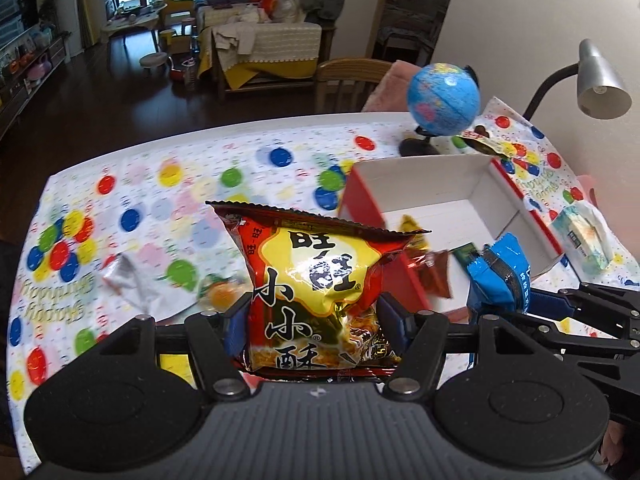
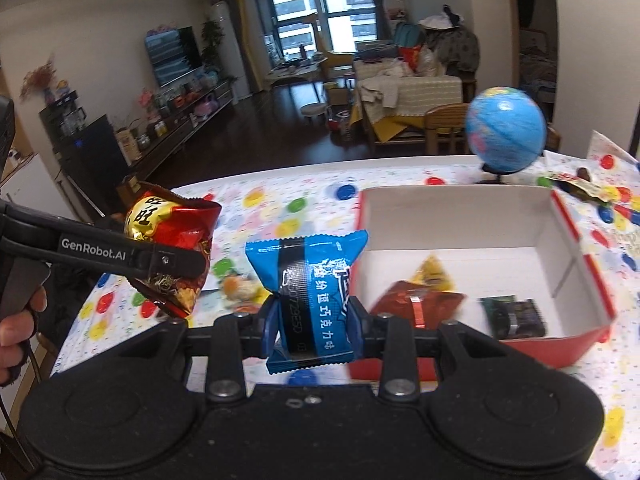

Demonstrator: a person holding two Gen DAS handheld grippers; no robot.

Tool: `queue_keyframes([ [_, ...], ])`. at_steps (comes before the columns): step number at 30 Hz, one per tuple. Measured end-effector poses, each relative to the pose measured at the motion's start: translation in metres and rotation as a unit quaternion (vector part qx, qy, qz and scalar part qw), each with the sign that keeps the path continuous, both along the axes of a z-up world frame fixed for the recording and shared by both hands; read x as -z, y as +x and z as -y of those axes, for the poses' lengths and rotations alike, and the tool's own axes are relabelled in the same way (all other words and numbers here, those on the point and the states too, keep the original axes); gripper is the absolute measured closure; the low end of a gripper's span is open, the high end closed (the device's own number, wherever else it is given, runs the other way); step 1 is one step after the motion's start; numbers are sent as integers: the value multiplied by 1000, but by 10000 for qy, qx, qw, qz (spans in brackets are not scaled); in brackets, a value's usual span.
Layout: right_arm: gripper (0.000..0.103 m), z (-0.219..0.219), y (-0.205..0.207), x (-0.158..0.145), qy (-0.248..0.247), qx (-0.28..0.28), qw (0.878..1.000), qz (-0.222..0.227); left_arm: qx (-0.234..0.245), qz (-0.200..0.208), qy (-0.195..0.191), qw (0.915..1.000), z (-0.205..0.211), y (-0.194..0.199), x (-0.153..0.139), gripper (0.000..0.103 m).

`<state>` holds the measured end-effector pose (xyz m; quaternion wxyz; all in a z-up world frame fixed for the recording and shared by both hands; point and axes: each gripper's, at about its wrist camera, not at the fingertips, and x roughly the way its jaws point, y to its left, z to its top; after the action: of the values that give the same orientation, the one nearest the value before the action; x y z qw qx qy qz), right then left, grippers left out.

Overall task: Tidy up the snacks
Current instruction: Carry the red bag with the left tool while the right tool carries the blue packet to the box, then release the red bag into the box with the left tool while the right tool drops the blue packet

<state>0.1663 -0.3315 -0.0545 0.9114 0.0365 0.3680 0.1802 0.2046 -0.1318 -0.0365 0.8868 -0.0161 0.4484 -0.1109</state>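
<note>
Left gripper point(image 1: 314, 314) clamps red-yellow snack bag point(image 1: 320, 280), held off table. Right gripper point(image 2: 312, 316) pinches blue snack pack point(image 2: 310, 284) (also airborne). Red box point(image 2: 560, 216) ahead-right of both, three packets inside.

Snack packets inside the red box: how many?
3 in the red box: a yellow packet, a red-brown packet overlapping it, and a dark packet to their right. Others may be hidden.
</note>
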Motion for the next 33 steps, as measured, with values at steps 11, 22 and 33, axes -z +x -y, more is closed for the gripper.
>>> queue_keyframes([
  [11,70,78,26,11,-163,462,9988,-50,274,10,201,9994,85,36,4,38],
  [22,70,139,59,30,-244,766,9965,-226,429,-136,484,9978,151,88,22,38],
  [33,70,152,101,60,-308,704,9949,-647,731,-536,837,9924,193,134,61,38],
])
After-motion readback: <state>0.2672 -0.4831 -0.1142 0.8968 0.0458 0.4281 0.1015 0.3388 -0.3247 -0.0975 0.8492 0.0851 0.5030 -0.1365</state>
